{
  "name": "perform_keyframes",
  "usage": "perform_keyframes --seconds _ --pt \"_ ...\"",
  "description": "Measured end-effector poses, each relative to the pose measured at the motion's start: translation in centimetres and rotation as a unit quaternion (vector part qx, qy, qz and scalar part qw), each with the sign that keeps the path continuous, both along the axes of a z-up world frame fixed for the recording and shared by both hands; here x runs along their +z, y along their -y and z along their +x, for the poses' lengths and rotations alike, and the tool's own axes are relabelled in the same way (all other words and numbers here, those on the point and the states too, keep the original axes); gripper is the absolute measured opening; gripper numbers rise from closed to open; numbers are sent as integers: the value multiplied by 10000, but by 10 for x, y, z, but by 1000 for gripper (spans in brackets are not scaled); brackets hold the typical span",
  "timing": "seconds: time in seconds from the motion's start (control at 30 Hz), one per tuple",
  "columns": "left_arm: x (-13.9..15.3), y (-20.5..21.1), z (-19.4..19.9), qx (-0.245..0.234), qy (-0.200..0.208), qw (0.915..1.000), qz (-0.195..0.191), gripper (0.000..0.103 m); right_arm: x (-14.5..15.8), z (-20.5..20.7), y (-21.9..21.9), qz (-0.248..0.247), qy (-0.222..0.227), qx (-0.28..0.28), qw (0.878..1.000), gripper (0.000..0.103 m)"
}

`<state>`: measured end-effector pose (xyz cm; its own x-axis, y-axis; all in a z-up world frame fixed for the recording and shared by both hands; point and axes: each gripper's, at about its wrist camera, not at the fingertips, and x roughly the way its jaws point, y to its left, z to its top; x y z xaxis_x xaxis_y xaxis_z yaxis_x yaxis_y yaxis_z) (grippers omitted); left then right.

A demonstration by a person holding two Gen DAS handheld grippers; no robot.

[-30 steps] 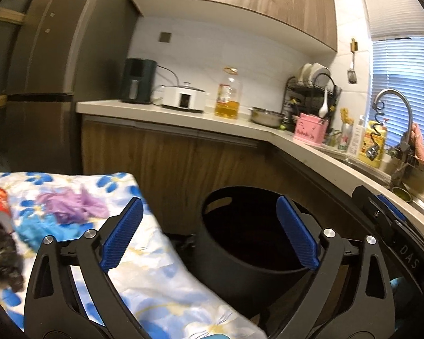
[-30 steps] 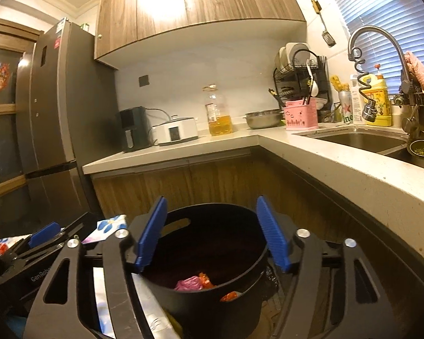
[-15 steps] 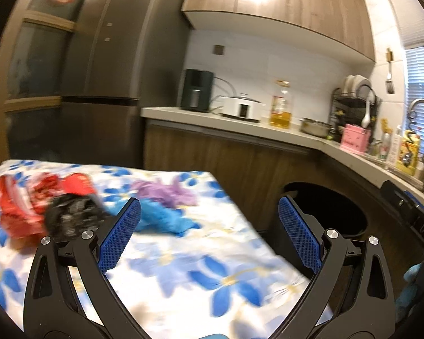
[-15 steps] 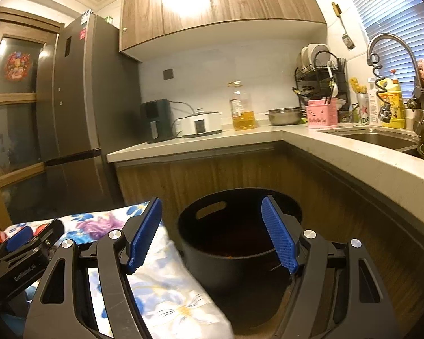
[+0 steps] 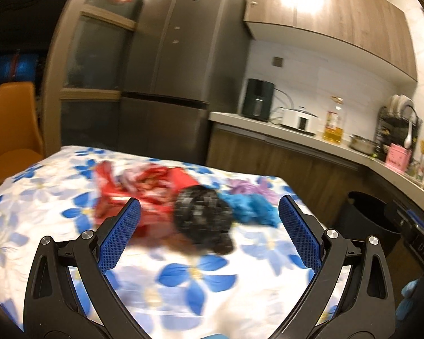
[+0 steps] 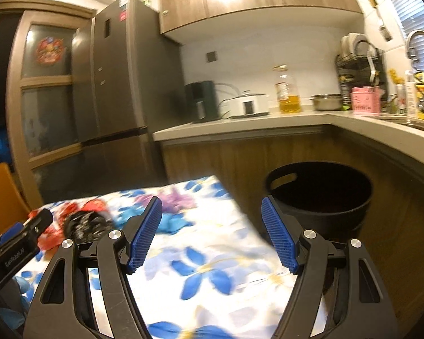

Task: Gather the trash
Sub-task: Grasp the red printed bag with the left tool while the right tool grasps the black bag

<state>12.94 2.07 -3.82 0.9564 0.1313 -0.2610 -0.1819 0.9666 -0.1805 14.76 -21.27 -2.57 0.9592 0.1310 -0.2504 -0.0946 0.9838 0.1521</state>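
Trash lies on a table with a blue-flowered cloth: a red wrapper, a crumpled black piece, a blue piece and a purple piece. My left gripper is open and empty, just in front of the black piece. My right gripper is open and empty above the cloth's right side. A black trash bin stands on the floor right of the table; it also shows in the left wrist view. The left gripper's body shows in the right wrist view.
A dark fridge stands behind the table. A wooden counter runs along the back and right with an oil bottle, a white cooker and a dish rack. An orange chair is at the left.
Both grippers have swung left from the bin toward the table. The trash pile now sits central in the left wrist view. Both stay open.
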Motion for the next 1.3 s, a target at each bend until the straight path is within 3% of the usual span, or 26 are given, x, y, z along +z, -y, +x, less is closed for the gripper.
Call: perform_keyframes --seconds 0.33,0.57,0.67,0.77,0.9,0.93,1.0,1.03,1.2,1.3 --pt "-4 -79 3 902 -155 9956 -178 96 -10 10 -70 -261 -106 711 9971 72" --pt "-15 -107 24 1103 -409 9925 -339 96 -14 25 -109 -245 -130 1025 9943 72" --pt "-20 -114 36 1071 -586 9915 -440 90 -16 33 -125 -215 -152 1158 9929 72" --pt "-27 -118 46 893 -779 9908 -650 75 -21 44 -140 -211 -262 1261 9914 72" --pt "-37 -123 54 463 -958 9896 -969 43 -27 59 -156 -214 -397 1376 9895 72" --pt "-39 -122 55 405 -971 9896 -983 34 -29 63 -160 -217 -446 1406 9888 72" --pt "-41 -118 55 244 -1004 9899 -974 26 -33 70 -167 -261 -544 1438 9878 72" --pt "-42 -117 54 182 -1002 9900 -975 15 -36 72 -170 -285 -584 1441 9874 70" --pt "-43 -110 43 -14 -941 9905 -1002 4 -48 80 -180 -333 -774 1527 9847 65" --pt "-41 -106 36 -117 -888 9915 -946 3 -53 82 -183 -338 -876 1575 9830 56"
